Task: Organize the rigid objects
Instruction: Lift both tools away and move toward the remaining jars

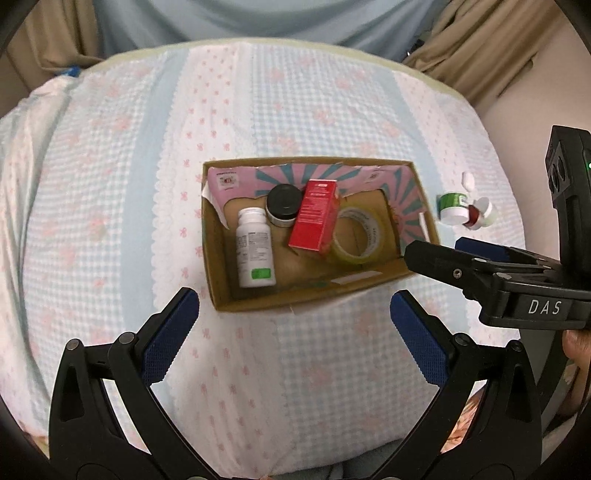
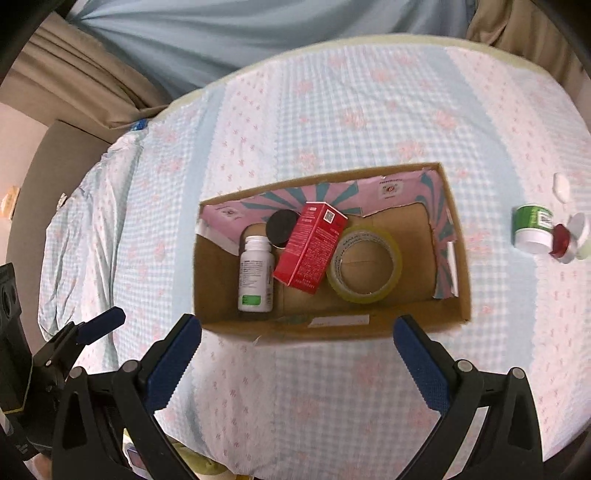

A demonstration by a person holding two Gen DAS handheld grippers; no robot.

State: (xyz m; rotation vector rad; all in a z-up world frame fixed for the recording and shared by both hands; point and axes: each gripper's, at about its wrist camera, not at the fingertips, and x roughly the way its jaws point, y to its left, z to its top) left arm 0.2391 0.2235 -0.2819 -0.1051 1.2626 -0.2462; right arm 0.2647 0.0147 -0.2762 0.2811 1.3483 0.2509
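An open cardboard box [image 1: 221, 295] [image 2: 461, 295] lies on the checked bedcover. In it are a white pill bottle [image 1: 255, 247] [image 2: 255, 278], a black-lidded jar [image 1: 283, 203] [image 2: 281, 227], a red carton [image 1: 316, 216] [image 2: 312, 247] and a roll of clear tape [image 1: 357, 236] [image 2: 364, 264]. Right of the box lie a green-and-white jar [image 1: 453, 207] [image 2: 532, 229], a red-capped bottle [image 1: 479, 214] [image 2: 567, 242] and a small white piece [image 1: 468, 181] [image 2: 561, 186]. My left gripper [image 1: 295, 321] is open and empty before the box. My right gripper [image 2: 297, 341] is open and empty at the box's near wall, and shows in the left wrist view [image 1: 436, 251].
The bedcover [image 1: 295, 110] runs back to curtains [image 1: 480, 40] and a blue drape [image 2: 221, 33]. The bed drops off at left and right. A brown cabinet [image 2: 55, 155] stands at the left in the right wrist view.
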